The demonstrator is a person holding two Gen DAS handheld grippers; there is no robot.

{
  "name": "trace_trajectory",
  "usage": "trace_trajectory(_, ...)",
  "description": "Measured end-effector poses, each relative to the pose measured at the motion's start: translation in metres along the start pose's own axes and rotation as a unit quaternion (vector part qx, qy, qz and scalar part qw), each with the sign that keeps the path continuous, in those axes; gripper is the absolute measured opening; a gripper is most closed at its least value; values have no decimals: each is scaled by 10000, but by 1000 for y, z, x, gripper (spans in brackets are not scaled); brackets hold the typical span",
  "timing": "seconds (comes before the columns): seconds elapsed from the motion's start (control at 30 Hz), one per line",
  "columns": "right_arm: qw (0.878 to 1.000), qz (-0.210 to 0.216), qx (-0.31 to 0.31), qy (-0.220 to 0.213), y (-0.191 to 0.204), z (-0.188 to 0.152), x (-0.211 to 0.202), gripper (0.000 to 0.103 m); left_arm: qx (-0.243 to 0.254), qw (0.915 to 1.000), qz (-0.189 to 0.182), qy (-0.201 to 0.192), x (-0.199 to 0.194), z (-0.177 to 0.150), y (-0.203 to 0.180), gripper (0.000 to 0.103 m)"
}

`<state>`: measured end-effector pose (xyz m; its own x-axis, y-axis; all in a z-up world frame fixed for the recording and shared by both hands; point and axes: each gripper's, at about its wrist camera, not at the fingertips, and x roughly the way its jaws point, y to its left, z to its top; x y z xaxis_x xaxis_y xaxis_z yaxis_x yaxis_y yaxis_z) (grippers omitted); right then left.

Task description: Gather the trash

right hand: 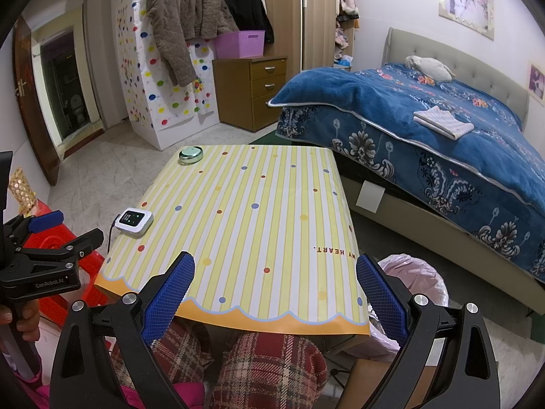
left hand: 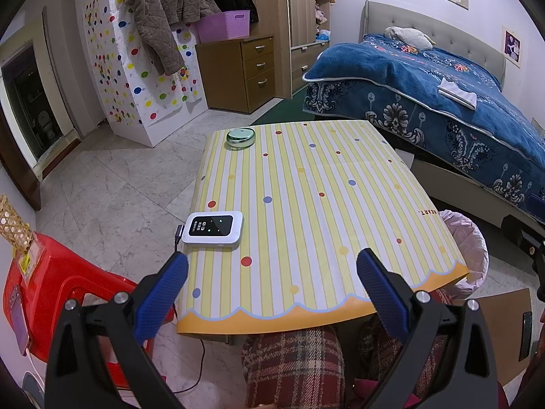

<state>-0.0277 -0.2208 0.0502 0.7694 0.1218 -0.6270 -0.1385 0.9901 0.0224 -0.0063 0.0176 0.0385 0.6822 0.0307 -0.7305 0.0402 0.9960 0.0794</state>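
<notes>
Bin (left hand: 471,238) mostly hidden behind table (left hand: 306,204); contents unseen.

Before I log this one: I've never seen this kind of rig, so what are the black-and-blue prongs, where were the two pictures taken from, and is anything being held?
A seated person holds two hand-held grippers, each carrying a fisheye camera looking along its fingers. One picture looks past the left gripper, the other past the right gripper. Both are open and hold nothing. On the striped table lie a white portable Wi-Fi router, cable attached, and a round green case. A pink-lined trash bin stands beside the table.
</notes>
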Motion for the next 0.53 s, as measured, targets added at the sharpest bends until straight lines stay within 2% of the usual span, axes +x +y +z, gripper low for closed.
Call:
trace_trajectory(0.27, 10000, 29, 19, 22, 0, -8, 1, 94, 19, 9999, -90, -105, -2, -5, -4, 96)
trace_trajectory(0.37, 10000, 8, 89, 26, -4, -13, 4, 94, 25, 9999, -111, -27, 5, -5, -4, 96)
trace_trajectory(0.43, 9998, -51, 205, 6, -13, -15, 10, 94, 3, 9998, -166, 66, 12, -6, -6, 96)
trace_trajectory(0.53, 9979, -362, 541, -6, -48, -28, 21, 94, -8, 9990, -421, 141, 24, -9, -12, 96)
